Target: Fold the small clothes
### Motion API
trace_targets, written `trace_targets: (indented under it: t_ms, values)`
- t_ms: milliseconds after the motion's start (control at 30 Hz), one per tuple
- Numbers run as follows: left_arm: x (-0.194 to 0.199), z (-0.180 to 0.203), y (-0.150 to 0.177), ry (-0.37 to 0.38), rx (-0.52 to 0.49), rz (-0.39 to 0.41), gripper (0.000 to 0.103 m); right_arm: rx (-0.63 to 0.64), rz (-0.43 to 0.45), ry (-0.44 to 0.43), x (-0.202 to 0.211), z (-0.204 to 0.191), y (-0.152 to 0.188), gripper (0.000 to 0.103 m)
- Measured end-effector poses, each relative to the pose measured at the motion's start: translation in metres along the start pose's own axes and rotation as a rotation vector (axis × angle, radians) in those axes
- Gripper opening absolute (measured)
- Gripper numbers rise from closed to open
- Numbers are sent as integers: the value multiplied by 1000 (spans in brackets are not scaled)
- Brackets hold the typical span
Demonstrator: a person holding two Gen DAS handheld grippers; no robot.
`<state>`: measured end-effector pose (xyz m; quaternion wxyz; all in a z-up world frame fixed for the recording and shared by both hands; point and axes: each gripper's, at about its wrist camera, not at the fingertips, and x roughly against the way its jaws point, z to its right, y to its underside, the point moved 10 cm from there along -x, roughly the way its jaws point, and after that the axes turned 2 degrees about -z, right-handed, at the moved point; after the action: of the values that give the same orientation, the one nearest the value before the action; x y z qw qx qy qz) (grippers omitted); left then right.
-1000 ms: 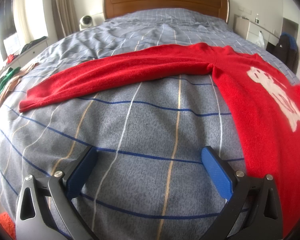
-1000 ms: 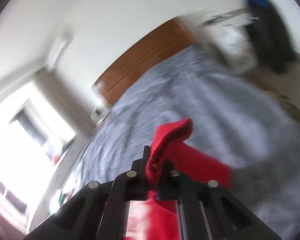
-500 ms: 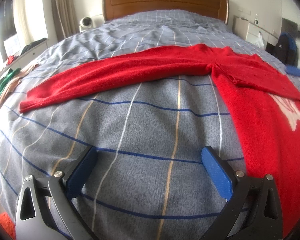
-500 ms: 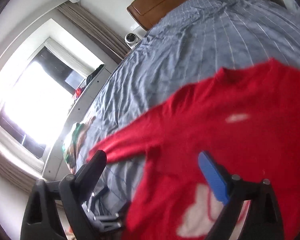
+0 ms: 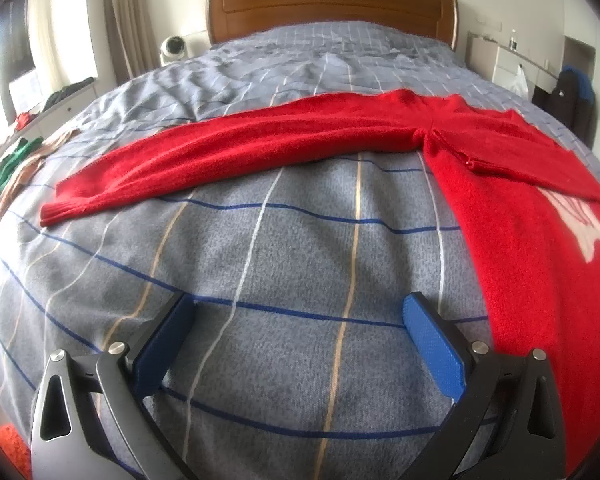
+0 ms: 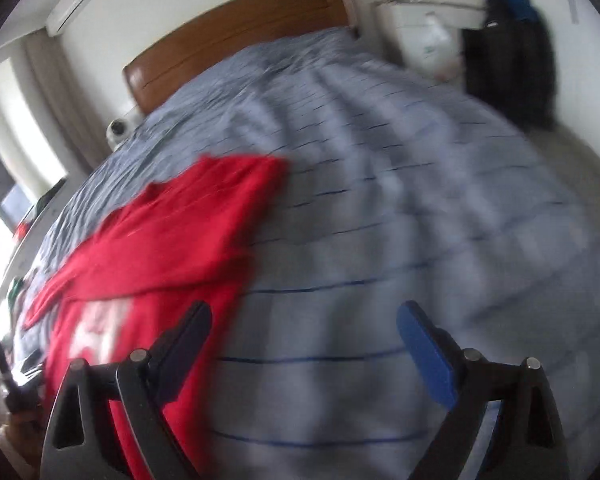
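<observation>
We've just let go: a second back our right tongs pinched the red sweater's sleeve, now they gape empty over the bed, sleeve folded across the chest. Left tongs wide open too, holding nothing, the other sleeve stretched flat and next up. The white chest motif is unreadable.
</observation>
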<state>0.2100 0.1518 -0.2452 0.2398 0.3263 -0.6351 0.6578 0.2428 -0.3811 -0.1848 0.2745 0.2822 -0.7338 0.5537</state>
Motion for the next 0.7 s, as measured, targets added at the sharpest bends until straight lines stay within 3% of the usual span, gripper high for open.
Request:
trace_targets:
  t_ms: [133, 233, 333, 700]
  values:
    - [0, 0, 0, -1, 0, 1, 103, -20, 67, 44, 13, 37, 2, 93]
    - [0, 0, 0, -2, 0, 1, 103, -113, 64, 49, 8, 60, 16, 93]
    - [1, -1, 0, -3, 1, 1, 103, -148, 102, 17, 9, 65, 22, 93]
    - [1, -2, 1, -4, 9, -21, 103, -154, 104, 14, 6, 66, 22, 94]
